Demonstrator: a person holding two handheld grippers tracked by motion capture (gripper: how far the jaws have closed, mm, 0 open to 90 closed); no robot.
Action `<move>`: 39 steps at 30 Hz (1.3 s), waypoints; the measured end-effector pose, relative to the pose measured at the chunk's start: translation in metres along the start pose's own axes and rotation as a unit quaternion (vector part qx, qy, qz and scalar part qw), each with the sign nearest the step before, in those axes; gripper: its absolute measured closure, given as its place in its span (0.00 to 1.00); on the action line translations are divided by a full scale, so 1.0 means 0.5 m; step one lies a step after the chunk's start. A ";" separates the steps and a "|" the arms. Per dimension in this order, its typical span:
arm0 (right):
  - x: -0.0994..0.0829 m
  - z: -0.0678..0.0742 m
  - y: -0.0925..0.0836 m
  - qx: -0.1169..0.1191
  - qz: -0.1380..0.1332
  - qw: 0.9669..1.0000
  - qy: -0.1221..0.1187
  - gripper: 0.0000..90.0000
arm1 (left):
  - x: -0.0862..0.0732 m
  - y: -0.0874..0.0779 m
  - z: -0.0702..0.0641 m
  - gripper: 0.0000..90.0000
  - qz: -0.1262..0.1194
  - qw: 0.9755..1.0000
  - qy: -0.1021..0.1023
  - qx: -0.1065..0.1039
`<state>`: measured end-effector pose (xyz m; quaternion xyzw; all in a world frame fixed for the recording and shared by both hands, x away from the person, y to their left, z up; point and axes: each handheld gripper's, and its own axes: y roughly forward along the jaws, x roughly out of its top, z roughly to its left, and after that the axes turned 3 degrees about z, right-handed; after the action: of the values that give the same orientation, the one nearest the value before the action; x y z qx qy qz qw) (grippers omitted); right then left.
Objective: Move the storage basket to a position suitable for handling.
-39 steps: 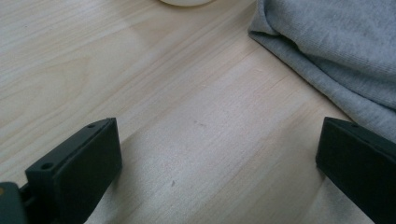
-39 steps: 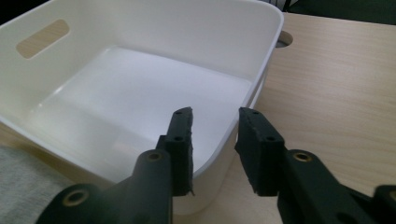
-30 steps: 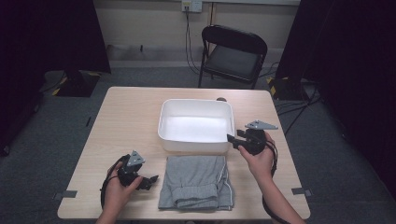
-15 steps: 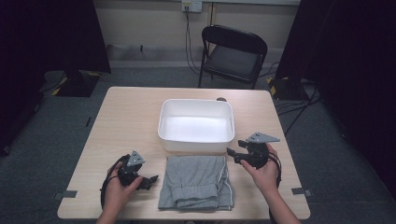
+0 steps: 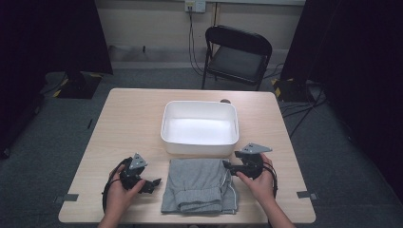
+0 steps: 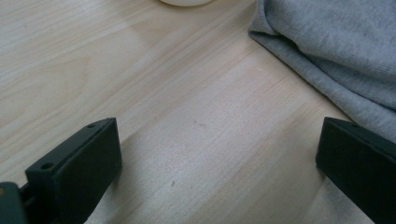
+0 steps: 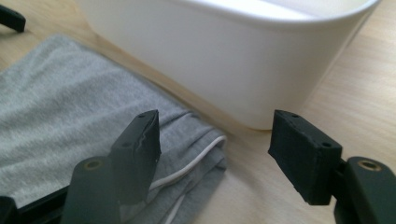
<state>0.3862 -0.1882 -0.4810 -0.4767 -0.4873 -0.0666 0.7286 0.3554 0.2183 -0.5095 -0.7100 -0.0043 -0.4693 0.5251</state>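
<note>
the folded grey garment lies flat on the desk near its front edge, just in front of the white tub. the right gripper sits at the garment's right upper corner, by the white drawstring; its jaws have just been opening and stand wide, the corner between them but not pinched. the left gripper rests just left of the garment, jaws wide apart over bare desk, holding nothing.
</note>
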 end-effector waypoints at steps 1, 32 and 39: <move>-0.002 0.002 0.004 -0.004 0.002 1.000 -0.004 0.37 | 0.000 0.000 0.000 0.00 0.000 1.000 0.000 0.000; -0.011 -0.013 0.018 -0.008 0.004 1.000 0.019 0.35 | 0.000 0.000 0.000 0.00 0.000 1.000 0.000 0.000; -0.017 -0.010 0.031 -0.008 0.016 1.000 0.004 0.36 | 0.000 0.000 0.000 0.00 0.000 1.000 0.000 0.000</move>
<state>0.3940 -0.1870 -0.4978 -0.4904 -0.4755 -0.0608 0.7278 0.3554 0.2183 -0.5096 -0.7099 -0.0045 -0.4694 0.5251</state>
